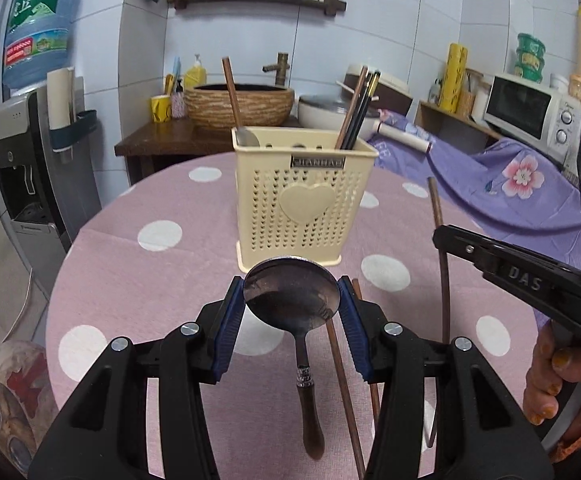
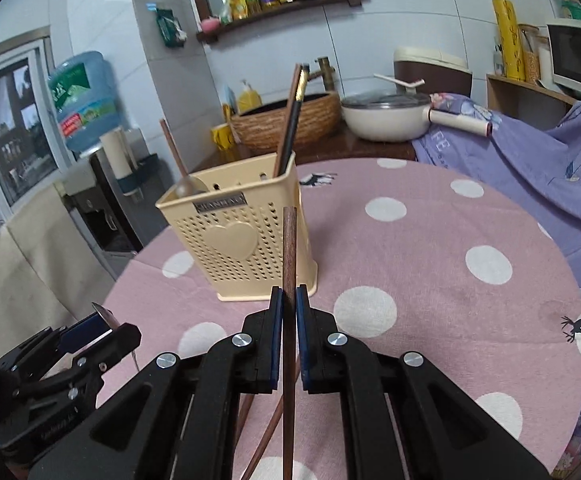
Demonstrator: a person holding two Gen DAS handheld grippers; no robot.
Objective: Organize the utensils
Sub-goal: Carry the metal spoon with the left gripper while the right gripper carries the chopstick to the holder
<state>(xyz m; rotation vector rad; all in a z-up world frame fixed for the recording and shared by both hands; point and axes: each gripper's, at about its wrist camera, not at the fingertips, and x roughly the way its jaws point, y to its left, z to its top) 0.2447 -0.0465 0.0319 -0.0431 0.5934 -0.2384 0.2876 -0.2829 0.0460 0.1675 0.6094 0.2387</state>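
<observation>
The cream utensil holder (image 1: 290, 200) stands upright near the middle of the pink, white-dotted tabletop (image 1: 130, 280), heart emblem facing the near side. A wooden-handled spoon (image 1: 232, 92) sits bowl-down in its left compartment, handle leaning up and left, and a bundle of dark chopsticks (image 1: 360, 108) slants out of its right compartment.

On the near side, the left gripper (image 1: 290, 300) has a metal spoon with a wooden handle (image 1: 290, 300) in its grasp: the jaws are about half open, and the blue pads press on either edge of the spoon's bowl. The bowl faces up toward the holder, the handle hangs down toward the near edge, clear of the cloth.

To its right, the right gripper (image 2: 289, 308) has its jaws almost fully closed on a single brown wooden chopstick (image 2: 289, 248), which stands nearly upright between the pads, its tip rising in front of the holder's right corner. In the left wrist view that same chopstick (image 1: 438, 216) shows thin and tall beside the black arm of the right gripper, with a hand (image 1: 554, 376) wrapped round the grip at the far right edge.

More brown chopsticks (image 1: 342, 368) lie flat on the tabletop under the two grippers, near the front edge.

Beyond the tabletop, a woven basin (image 1: 238, 104) and a white pan (image 2: 386, 120) sit on a dark counter, a purple flowered cloth (image 1: 510, 184) drapes to the right, and a water dispenser (image 1: 30, 140) stands at the left.
</observation>
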